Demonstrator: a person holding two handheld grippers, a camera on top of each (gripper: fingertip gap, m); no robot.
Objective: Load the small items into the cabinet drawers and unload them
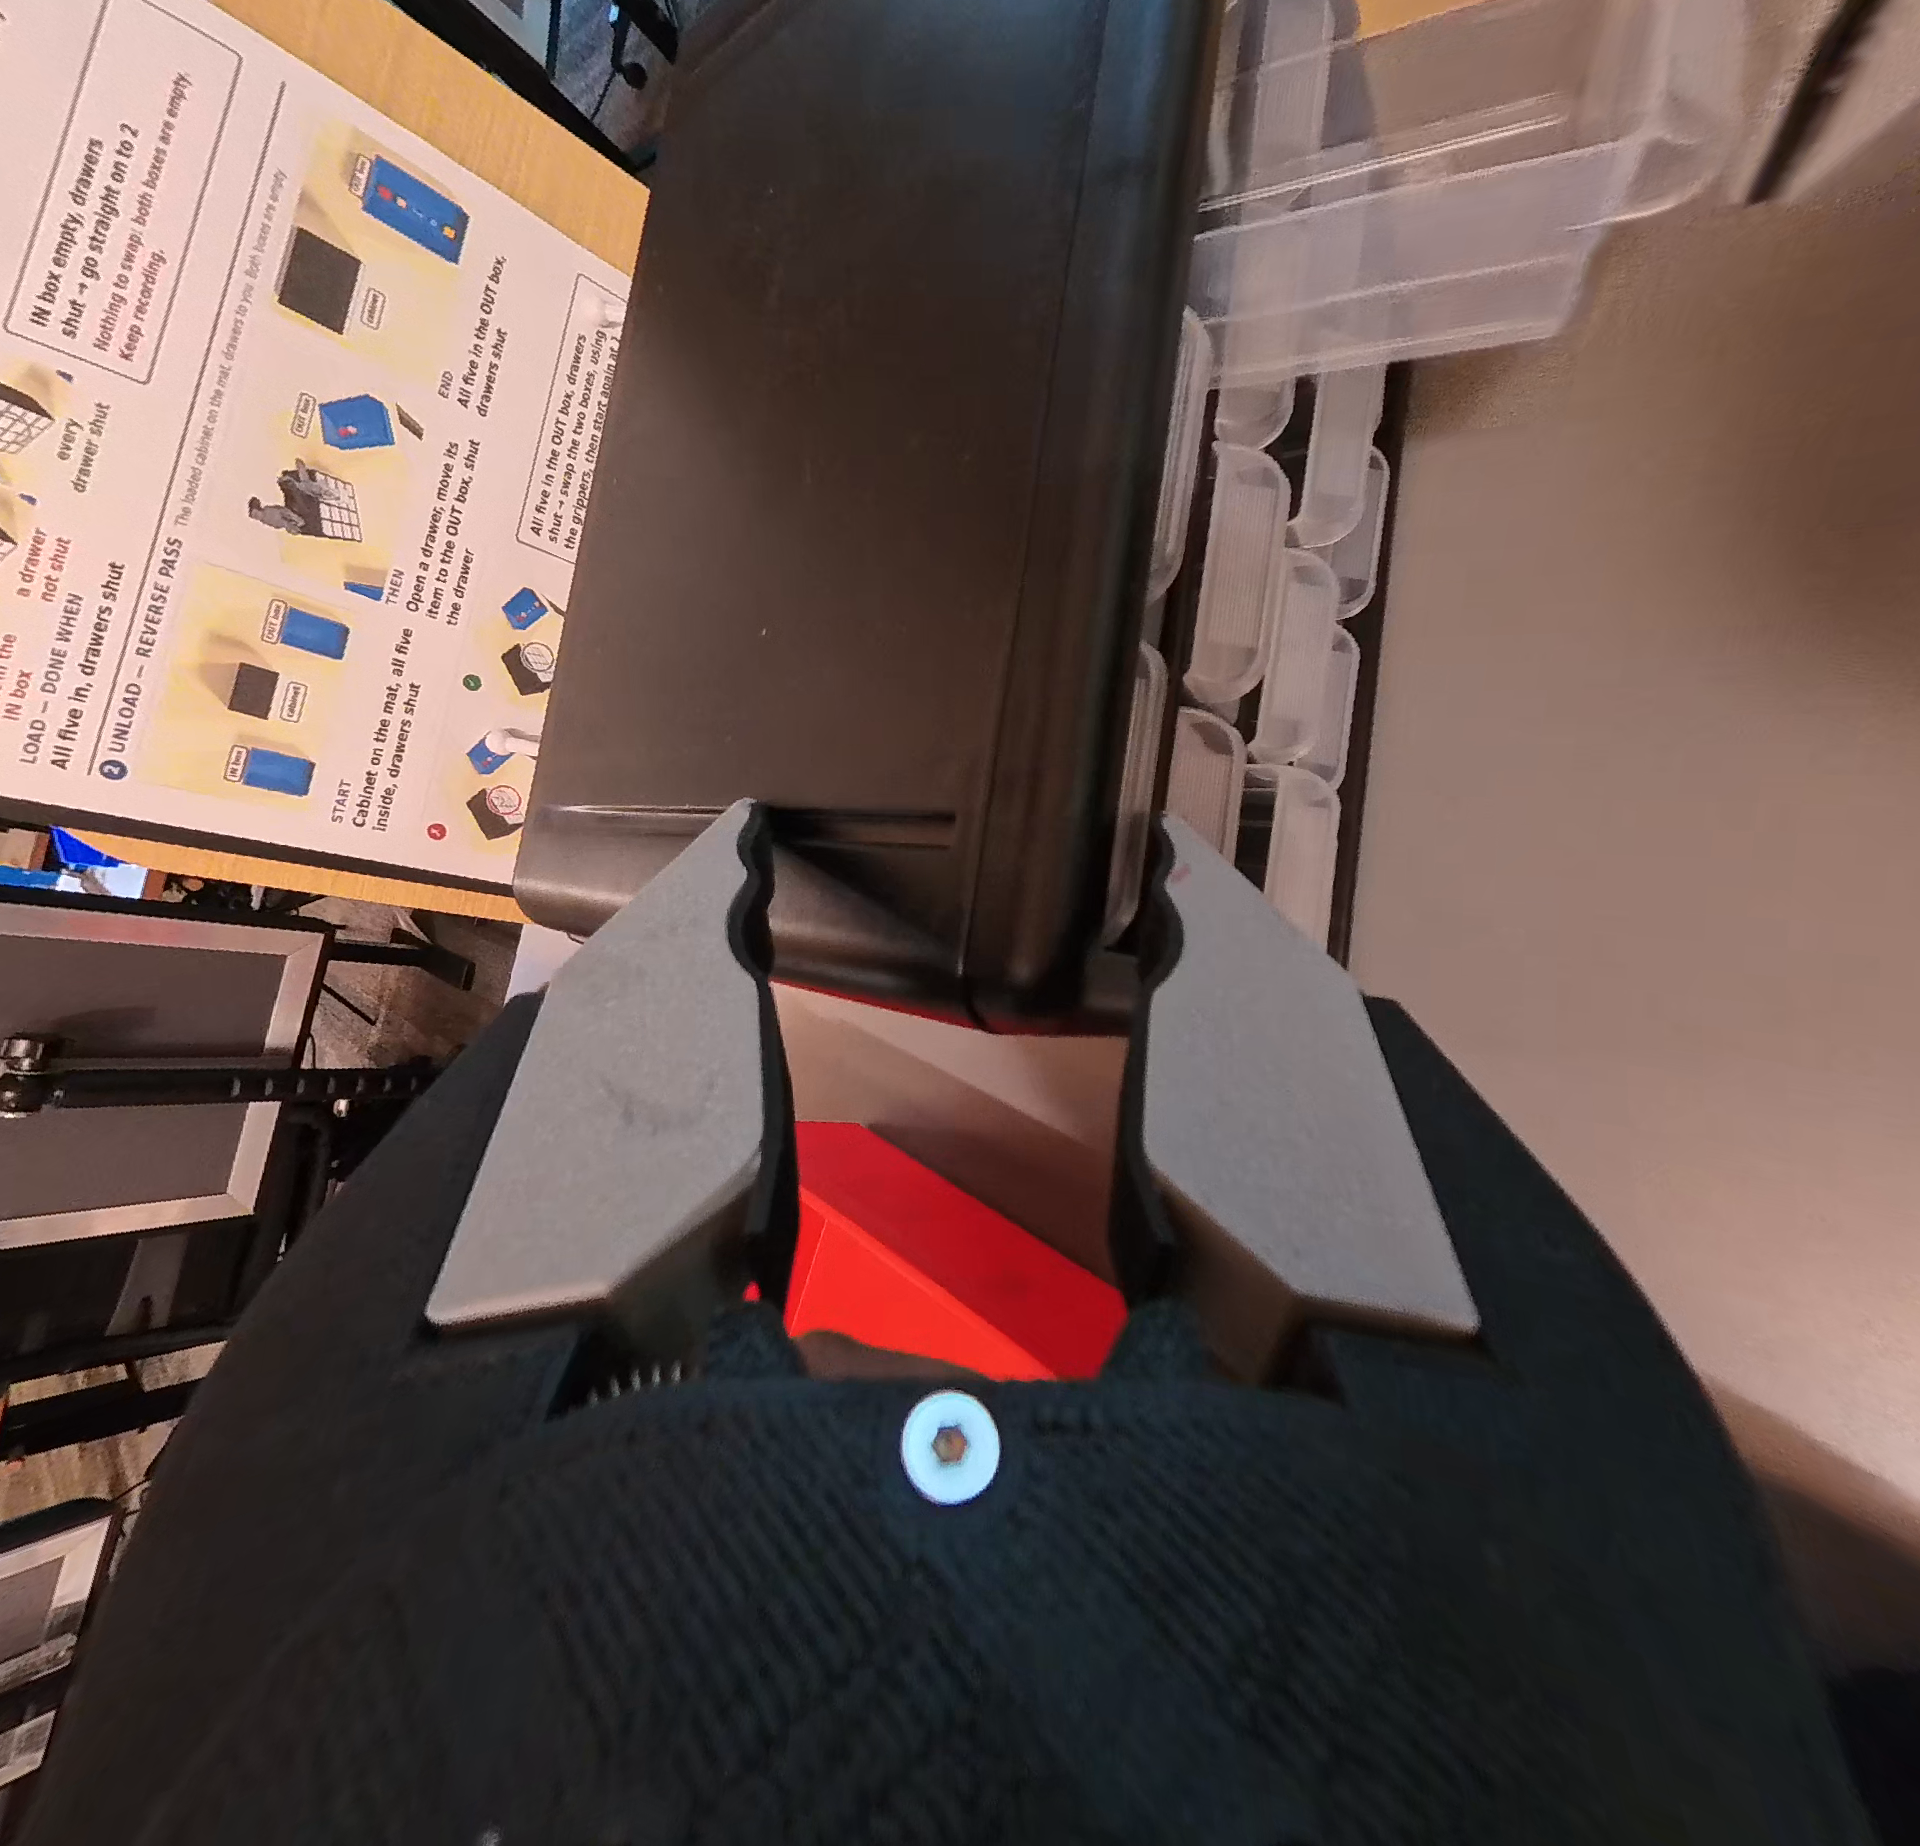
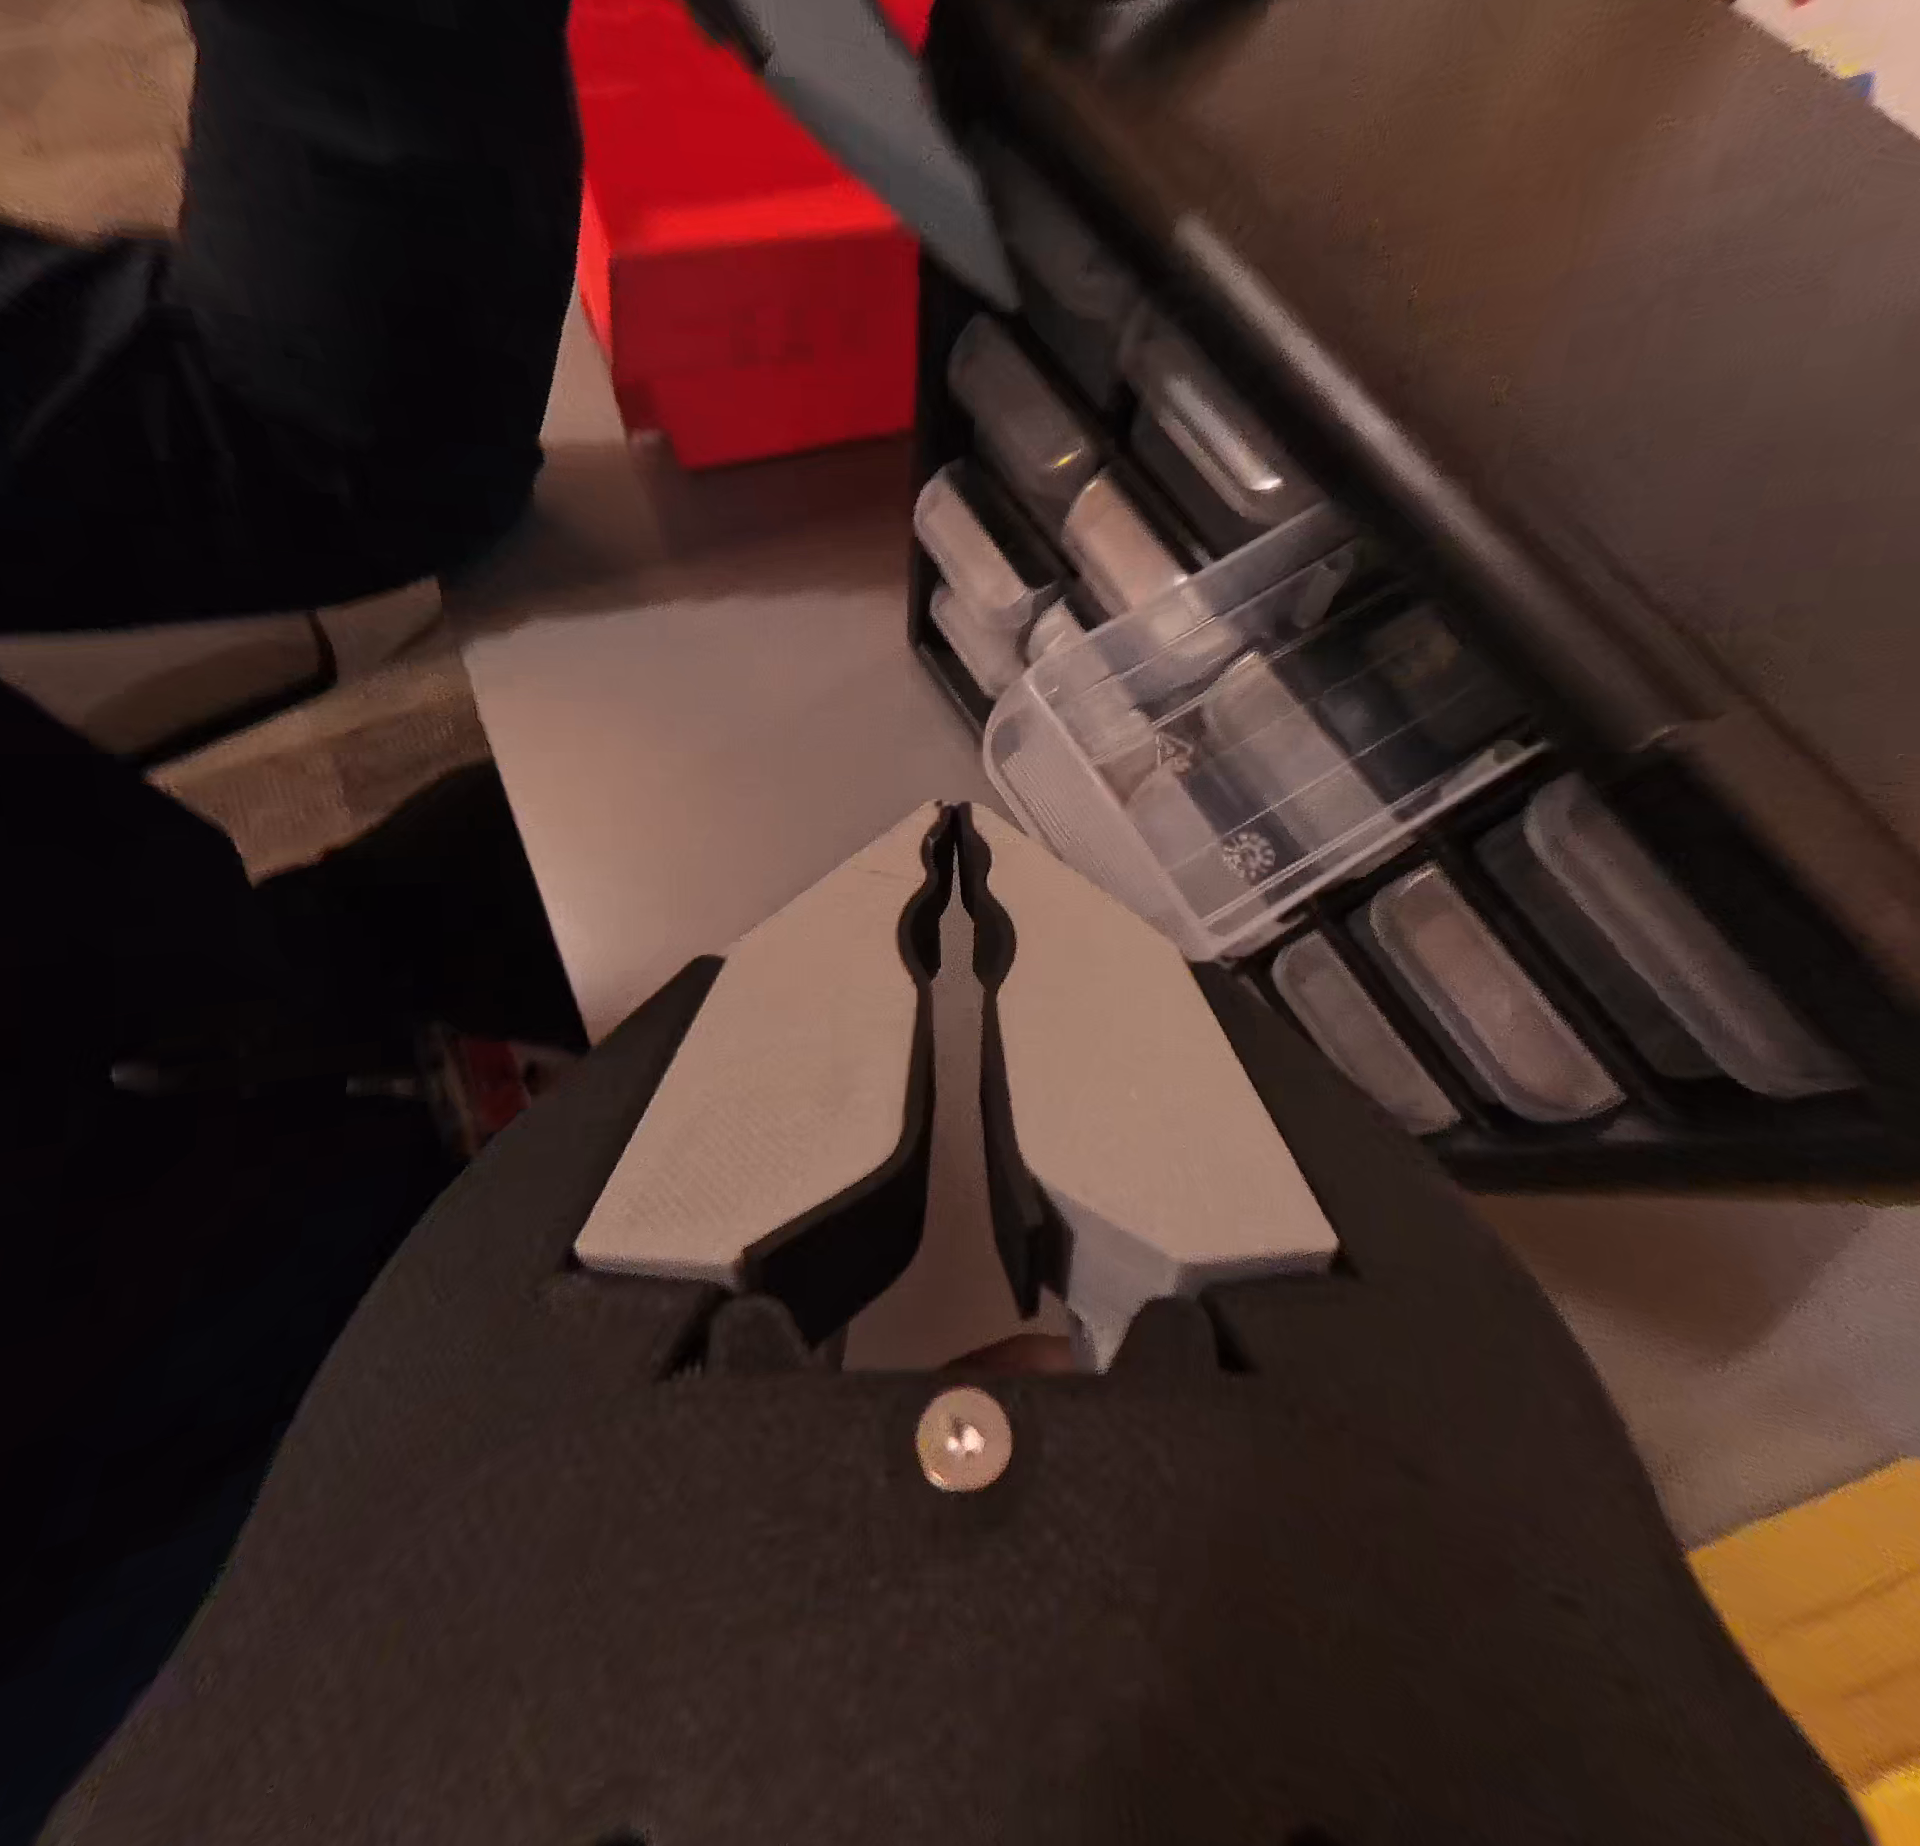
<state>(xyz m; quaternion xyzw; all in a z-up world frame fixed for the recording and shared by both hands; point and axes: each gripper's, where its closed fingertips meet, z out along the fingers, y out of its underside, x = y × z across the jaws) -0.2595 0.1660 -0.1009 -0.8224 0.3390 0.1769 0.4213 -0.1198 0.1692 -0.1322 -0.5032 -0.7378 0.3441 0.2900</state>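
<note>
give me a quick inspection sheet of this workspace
surface: pale mat on a wooden table
job's things: black plastic drawer cabinet; one clear plastic drawer pulled out, other drawers shut; no small items seen
clutter: red box; printed instruction sheet
grippers: left gripper jaws wide, straddling the cabinet's corner, grip unclear; right gripper jaws together, nothing between them, beside the open drawer
cables: nothing seen
surroundings: dark framed furniture beyond the table

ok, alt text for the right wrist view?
Right gripper, jaws shut on nothing, sits beside a black drawer cabinet with one clear drawer pulled out. Behind, a red box on the table.
</note>
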